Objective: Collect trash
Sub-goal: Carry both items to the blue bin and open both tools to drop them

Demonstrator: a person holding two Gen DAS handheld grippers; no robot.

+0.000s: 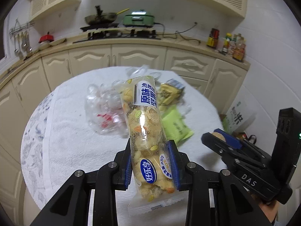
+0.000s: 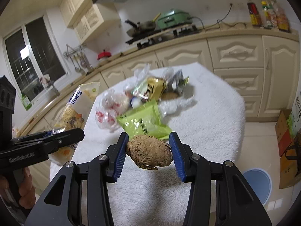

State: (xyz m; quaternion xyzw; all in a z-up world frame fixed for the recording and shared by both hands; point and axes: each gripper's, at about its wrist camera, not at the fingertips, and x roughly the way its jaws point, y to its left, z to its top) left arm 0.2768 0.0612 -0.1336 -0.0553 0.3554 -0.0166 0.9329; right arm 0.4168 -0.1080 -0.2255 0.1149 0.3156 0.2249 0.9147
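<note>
My left gripper (image 1: 151, 166) is shut on a long clear snack packet (image 1: 144, 130) with blue labels, held upright above the white-clothed table (image 1: 75, 141). The packet also shows in the right wrist view (image 2: 75, 111). My right gripper (image 2: 149, 151) is shut on a brown, wrinkled lump (image 2: 149, 153), held above the table (image 2: 207, 122); it shows at the right in the left wrist view (image 1: 222, 141). On the table lie a green wrapper (image 2: 143, 122), a yellow wrapper (image 2: 155, 87), crumpled clear plastic bags (image 2: 107, 113) and more wrappers (image 1: 169, 94).
A blue bin (image 2: 259, 184) stands on the floor right of the table, beside cardboard boxes (image 2: 286, 135). Cream cabinets and a counter with a stove (image 1: 116, 32), a pan, a green cooker and bottles (image 1: 227, 43) run behind the table.
</note>
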